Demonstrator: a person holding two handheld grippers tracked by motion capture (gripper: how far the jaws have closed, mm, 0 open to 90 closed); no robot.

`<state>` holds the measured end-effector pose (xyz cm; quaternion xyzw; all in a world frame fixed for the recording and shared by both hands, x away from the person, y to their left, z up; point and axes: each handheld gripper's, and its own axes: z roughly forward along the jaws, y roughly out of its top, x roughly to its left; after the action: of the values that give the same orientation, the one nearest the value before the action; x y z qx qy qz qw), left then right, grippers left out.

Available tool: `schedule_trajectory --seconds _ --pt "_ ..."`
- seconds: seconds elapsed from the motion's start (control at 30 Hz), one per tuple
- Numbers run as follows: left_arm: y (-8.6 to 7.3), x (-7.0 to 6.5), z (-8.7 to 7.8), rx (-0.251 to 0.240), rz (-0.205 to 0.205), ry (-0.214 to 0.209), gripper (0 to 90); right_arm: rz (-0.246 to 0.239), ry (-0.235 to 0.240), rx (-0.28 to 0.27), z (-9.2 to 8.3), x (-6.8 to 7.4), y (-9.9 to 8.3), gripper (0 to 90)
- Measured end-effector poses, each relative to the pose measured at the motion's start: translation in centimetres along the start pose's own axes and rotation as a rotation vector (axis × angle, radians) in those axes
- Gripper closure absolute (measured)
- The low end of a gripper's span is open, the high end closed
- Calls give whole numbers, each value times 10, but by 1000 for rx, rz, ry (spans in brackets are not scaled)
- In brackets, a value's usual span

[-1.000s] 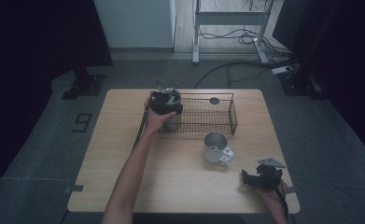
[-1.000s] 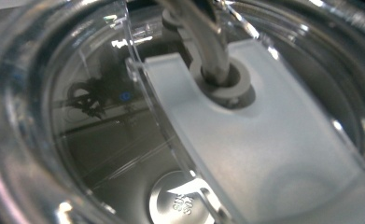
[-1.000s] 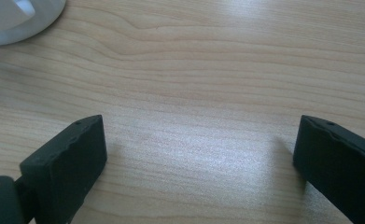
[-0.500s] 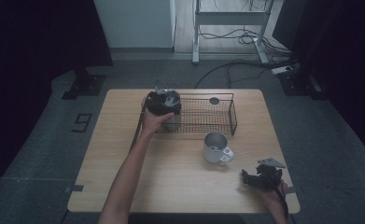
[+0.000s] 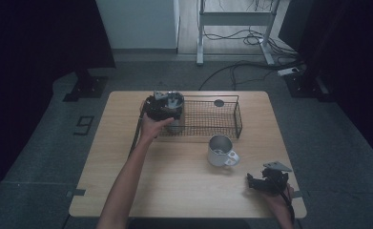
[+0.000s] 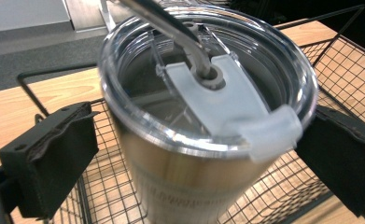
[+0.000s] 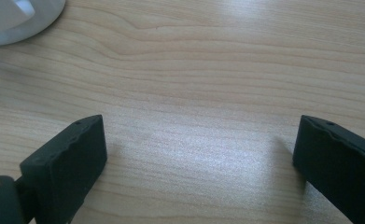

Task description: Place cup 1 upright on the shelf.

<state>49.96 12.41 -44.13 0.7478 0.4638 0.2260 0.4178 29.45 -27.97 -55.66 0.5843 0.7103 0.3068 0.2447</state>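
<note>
A tumbler (image 6: 203,126) stands between the left gripper's (image 6: 194,149) spread jaws, inside a wire basket (image 5: 208,117). The right gripper (image 7: 199,158) gapes over a pale wood table (image 7: 208,84) on grey floor. Tumbler print unreadable.

The left forearm (image 5: 127,176) stretches far forward, its black two-jaw left gripper (image 5: 162,106) spread wide. The black right gripper (image 5: 265,181) rests low at the near edge, jaws parted.

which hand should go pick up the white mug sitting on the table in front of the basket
Right. The right gripper is open over bare table, close to the white mug. The left gripper has its jaws either side of the steel tumbler in the wire basket.
</note>
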Motion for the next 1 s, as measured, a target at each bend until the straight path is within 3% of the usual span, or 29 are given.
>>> schedule_trajectory --seconds 0.3,0.43,0.6,1.0 --pt "-5 0 -24 -40 8 -5 7 0 0 0 0 0 0 27" --pt "-8 -3 -36 -40 20 11 14 0 0 0 0 0 0 27" --pt "-13 -6 -51 -42 19 2 25 0 0 0 0 0 0 27" --pt "-47 -12 -85 -26 39 -30 44 1 0 1 0 0 0 28"
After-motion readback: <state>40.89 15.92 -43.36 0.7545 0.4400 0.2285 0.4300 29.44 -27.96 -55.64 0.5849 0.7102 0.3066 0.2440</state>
